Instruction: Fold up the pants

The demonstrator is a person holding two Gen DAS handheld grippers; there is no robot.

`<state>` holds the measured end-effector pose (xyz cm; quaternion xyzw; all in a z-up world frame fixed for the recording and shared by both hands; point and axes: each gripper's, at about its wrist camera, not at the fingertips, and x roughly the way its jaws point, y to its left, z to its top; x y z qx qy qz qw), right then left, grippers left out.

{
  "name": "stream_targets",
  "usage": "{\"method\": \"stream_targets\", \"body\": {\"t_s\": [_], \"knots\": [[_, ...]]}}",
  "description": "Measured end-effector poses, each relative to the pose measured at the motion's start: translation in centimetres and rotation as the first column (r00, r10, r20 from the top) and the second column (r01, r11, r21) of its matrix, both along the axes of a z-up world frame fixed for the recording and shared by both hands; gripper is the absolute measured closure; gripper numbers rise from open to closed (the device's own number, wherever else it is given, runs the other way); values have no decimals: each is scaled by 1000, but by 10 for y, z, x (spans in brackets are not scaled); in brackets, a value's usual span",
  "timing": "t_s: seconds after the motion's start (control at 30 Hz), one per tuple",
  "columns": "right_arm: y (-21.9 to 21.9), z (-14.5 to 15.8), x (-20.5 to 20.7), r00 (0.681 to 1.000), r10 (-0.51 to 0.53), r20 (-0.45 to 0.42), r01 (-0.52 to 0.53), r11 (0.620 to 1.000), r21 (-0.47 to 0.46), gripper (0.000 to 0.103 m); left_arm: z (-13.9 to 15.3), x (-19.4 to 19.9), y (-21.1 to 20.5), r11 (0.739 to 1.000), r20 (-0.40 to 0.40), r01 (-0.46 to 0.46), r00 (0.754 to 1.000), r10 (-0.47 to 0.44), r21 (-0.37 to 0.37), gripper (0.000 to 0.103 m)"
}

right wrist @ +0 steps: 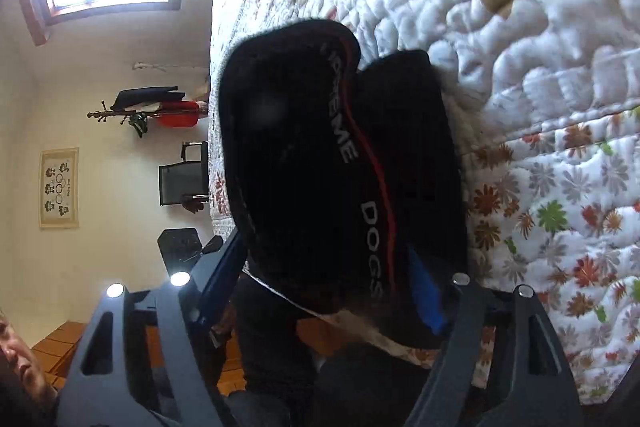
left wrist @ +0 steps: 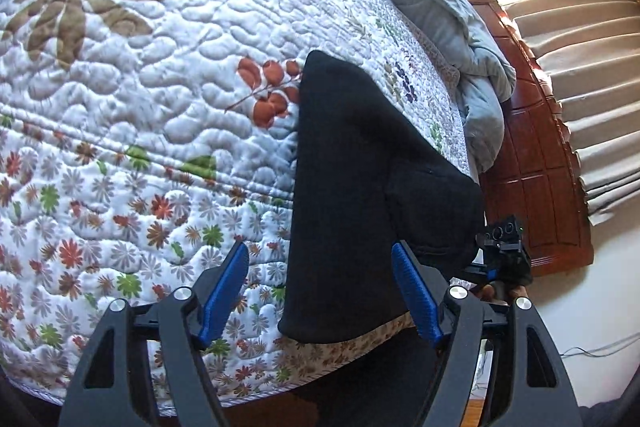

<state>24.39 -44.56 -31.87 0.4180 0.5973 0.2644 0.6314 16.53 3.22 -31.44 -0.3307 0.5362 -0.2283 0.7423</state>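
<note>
You've got open quilt (left wrist: pixel 132 75) across the whole left of the bed, nothing lying on it. The pants (left wrist: pixel 360 187) block the right side, running from the near edge up toward the far corner. A bunched blanket (left wrist: pixel 460 39) crowds the right edge, with the wooden footboard (left wrist: pixel 540 155) just behind it, so that side's tight.

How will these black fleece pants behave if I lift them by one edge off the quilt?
The black fleece pants will probably droop: in the right wrist view they already sag in soft rounded folds. They look thick and fuzzy, so likely bulky rather than slippery. The folded layers may slide apart unless both are pinched. The floral quilted bedspread seems puckered, so pushing might drag.
</note>
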Motion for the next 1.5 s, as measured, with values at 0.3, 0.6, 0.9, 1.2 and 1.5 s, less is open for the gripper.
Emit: {"method": "stream_targets", "body": {"t_s": [0.3, 0.6, 0.9, 1.2, 1.5], "knots": [[28, 42, 3, 990, 52, 129, -44, 997, -62, 86, -1, 9, -5, 1000, -10, -25, 1000, 25, 17, 29], [-5, 50, -38, 983, -20, 184, 59, 976, -208, 85, 12, 22, -20, 1000, 42, 5, 999, -5, -5, 29], [-10, 23, -38, 988, -48, 144, 75, 980, -186, 68, 42, 24, -61, 990, 173, 138, 976, -134, -16, 29], [-28, 88, -25, 948, -67, 312, 163, 943, -291, 68, 43, -1, -88, 961, 221, 273, 935, -276, 46, 29], [11, 65, 50, 949, 16, 315, 48, 980, -195, 71, 45, -5, -106, 927, 204, 257, 926, -317, 272, 29]]}}
